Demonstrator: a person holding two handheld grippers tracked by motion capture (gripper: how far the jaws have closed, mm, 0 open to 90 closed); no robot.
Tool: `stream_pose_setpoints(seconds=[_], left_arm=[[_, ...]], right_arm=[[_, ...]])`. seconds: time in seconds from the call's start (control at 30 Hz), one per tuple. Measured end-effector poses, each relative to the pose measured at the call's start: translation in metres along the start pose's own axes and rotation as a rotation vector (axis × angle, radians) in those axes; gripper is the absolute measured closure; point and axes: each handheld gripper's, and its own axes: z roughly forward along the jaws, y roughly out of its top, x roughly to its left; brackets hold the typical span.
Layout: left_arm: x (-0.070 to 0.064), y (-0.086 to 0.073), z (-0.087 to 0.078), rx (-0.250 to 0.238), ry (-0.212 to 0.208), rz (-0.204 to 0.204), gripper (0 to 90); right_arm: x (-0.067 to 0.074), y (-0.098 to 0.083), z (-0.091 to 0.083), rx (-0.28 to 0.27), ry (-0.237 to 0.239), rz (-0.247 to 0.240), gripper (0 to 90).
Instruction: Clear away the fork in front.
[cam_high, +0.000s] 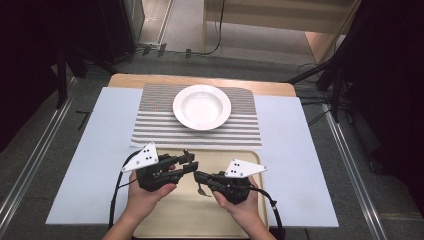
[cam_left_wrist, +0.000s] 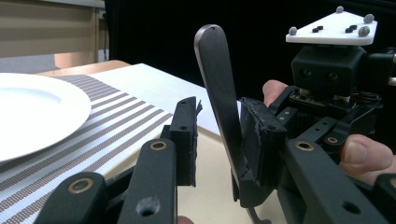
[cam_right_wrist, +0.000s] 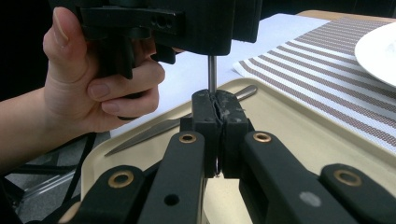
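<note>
Pale blue covering spreads over the table (cam_high: 295, 165); beyond both tools lies a striped placemat (cam_high: 150, 125) carrying a white plate (cam_high: 202, 106); directly under the tools sits a beige tray (cam_high: 200, 220). Left tool (cam_high: 187, 161) and right tool (cam_high: 200, 176) meet nearly tip to tip above the tray; the right tool's jaws are pressed together on a metal utensil (cam_left_wrist: 219, 88), gripping it low on its handle; its working end, dangling under the jaws, is too small to identify. That utensil's long axis stands nearly upright, its rounded handle end rising into the gap of the left tool, whose jaws are spread either side of it, apparently not yet touching. A handover looks likely, by my reading: the left tool need only close where it is. Smaller still, a knife (cam_right_wrist: 154, 132) lies flat on the tray beyond the right tool.
</note>
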Motion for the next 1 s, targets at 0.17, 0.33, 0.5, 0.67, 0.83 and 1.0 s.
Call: stream_pose_setpoints(seconds=[0.17, 0.33, 0.5, 0.67, 0.83, 1.0], left_arm=[[0.0, 0.0, 0.0, 0.004, -0.02, -0.003, 71.9], [0.003, 0.0, 0.0, -0.001, -0.06, -0.033, 77.0], [0.006, 0.0, -0.002, -0.03, -0.142, -0.074, 81.4], [0.002, 0.003, -0.003, -0.032, -0.146, -0.045, 86.7], [0.004, 0.005, -0.009, -0.034, -0.116, -0.04, 86.8], [0.008, 0.004, -0.013, -0.025, -0.083, -0.035, 86.8]], right_arm=[[0.0, 0.0, 0.001, -0.002, 0.002, 0.002, 86.7], [0.0, -0.001, 0.001, -0.005, 0.004, -0.001, 86.7], [0.004, 0.0, 0.0, -0.015, -0.001, -0.026, 86.7], [0.007, 0.0, 0.001, -0.045, 0.009, -0.041, 82.9], [0.01, 0.003, -0.004, -0.091, -0.077, -0.093, 56.3], [-0.001, 0.001, -0.012, -0.121, -0.154, -0.1, 43.4]])
